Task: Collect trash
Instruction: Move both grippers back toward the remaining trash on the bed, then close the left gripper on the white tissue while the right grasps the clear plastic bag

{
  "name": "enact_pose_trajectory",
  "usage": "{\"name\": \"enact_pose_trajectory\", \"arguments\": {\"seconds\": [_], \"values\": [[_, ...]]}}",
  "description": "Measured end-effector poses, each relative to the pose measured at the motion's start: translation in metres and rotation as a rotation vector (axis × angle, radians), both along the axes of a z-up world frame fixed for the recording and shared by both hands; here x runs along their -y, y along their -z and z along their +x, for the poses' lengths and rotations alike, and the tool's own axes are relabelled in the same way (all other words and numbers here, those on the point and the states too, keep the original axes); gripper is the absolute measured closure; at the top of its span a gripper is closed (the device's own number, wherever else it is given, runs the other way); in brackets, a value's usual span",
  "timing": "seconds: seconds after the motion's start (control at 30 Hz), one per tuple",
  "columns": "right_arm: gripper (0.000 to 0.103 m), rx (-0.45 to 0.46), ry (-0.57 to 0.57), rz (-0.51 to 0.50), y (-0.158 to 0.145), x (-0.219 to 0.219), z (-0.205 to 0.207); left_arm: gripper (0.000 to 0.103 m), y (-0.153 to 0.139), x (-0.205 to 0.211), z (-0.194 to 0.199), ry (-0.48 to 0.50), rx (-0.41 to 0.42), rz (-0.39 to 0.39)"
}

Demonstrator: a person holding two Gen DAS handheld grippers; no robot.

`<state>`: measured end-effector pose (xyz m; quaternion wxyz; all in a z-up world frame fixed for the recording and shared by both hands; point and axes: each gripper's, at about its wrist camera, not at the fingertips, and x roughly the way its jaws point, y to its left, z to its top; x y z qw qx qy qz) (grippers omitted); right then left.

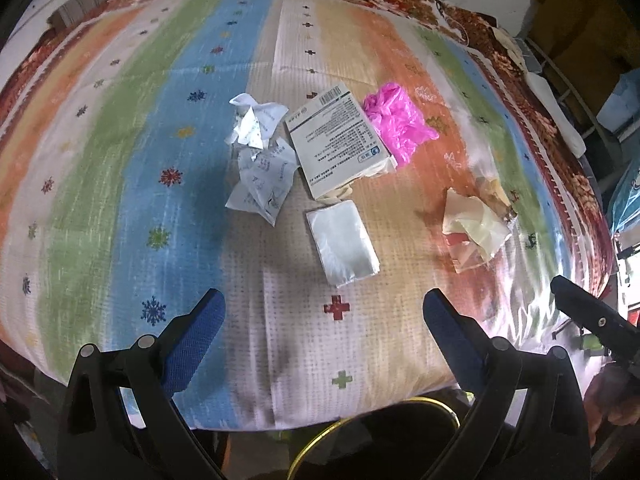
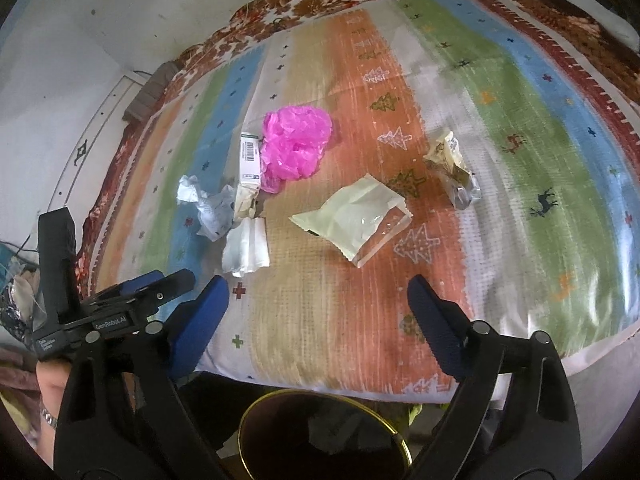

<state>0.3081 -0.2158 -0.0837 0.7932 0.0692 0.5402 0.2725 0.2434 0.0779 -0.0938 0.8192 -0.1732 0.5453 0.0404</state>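
1. Fingers of the left gripper (image 1: 324, 312) and right gripper (image 2: 318, 294) stand spread and empty above the bed (image 2: 520, 128).
2. Trash lies mid-frame: pink bag (image 2: 296, 142), cream packet (image 2: 356, 218); thin film may slip.
3. Bin (image 2: 324, 436) at bottom edge could be missed.

We read "GenRobot.AI" in white letters on the black plastic body of the left gripper (image 2: 172, 280), seen from the right wrist view. The flat white cardboard box (image 1: 340, 140) carries a barcode and dense printed lines, too small to read. Print on the crumpled white paper wrappers (image 1: 260, 160) is illegible.
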Motion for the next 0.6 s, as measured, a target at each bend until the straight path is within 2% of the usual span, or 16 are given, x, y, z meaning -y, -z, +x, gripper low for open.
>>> {"name": "enact_pose_trajectory", "arguments": {"seconds": [0.13,0.27,0.37,0.43,0.6], "values": [[0.023,0.016,0.004,-0.015,0.007,-0.005,0.008,0.006,0.003,0.000,0.005,-0.004,0.017,0.003],[0.026,-0.006,0.008,0.007,0.017,-0.007,0.018,0.007,0.009,-0.002,0.009,-0.013,0.023,-0.015],[0.028,0.006,-0.005,-0.009,0.025,-0.011,0.023,0.010,0.016,0.001,0.008,-0.013,0.034,0.008],[0.033,-0.001,-0.004,-0.007,0.031,-0.011,0.027,0.012,0.020,0.004,0.008,-0.021,0.035,0.021],[0.039,-0.016,-0.006,0.034,0.038,-0.009,0.038,0.014,0.024,0.006,0.016,-0.025,0.042,-0.012]]}}
